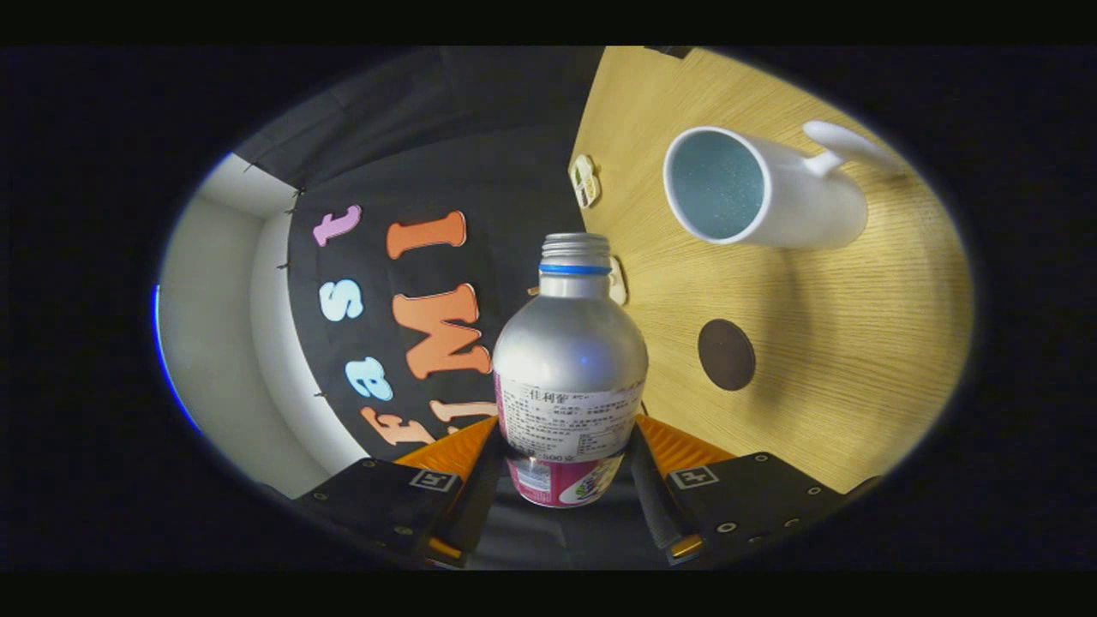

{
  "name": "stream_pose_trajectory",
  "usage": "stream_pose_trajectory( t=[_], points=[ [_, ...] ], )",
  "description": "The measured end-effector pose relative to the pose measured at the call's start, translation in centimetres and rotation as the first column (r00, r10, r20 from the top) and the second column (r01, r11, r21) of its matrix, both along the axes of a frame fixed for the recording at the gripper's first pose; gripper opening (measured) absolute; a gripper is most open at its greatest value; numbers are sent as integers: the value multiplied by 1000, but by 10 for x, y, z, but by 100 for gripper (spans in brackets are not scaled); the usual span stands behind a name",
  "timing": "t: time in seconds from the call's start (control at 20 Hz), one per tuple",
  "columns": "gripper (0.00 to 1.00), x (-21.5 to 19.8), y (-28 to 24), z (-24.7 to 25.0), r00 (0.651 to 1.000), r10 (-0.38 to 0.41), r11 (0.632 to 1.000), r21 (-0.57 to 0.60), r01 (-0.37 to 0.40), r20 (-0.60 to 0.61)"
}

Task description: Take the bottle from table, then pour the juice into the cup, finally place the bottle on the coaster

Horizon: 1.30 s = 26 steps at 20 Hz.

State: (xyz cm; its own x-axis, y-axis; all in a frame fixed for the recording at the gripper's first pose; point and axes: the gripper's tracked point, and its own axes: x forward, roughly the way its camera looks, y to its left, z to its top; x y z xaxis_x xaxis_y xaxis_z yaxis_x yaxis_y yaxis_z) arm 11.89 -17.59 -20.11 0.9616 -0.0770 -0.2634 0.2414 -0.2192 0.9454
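Note:
My gripper [567,454] is shut on a silver bottle [570,351], both fingers pressing its labelled lower body. The bottle has a blue neck ring and an uncapped threaded mouth. The whole view is rolled sideways, so the wooden table [857,360] stands like a wall to the right of the bottle. A white cup [763,188] with a handle rests on that table, beyond the bottle's mouth and off to the right, its pale blue inside facing me. A round dark brown coaster [727,354] lies on the wood between the cup and my fingers, to the right of the bottle's shoulder.
Two small pale tags [585,181] sit along the table's far edge, one partly hidden behind the bottle's neck. The black cloth wall hangs beyond the bottle, with a light grey wall [231,326] past it.

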Motion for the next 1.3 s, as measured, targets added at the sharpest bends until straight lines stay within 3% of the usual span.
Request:
stream_pose_trajectory(
  t=[0.5,1.3],
  points=[
    [74,-2,-2,5,1000,-19,992,122,17,14],
    [74,-1,-7,15,997,-60,978,202,50,45]
  ],
)
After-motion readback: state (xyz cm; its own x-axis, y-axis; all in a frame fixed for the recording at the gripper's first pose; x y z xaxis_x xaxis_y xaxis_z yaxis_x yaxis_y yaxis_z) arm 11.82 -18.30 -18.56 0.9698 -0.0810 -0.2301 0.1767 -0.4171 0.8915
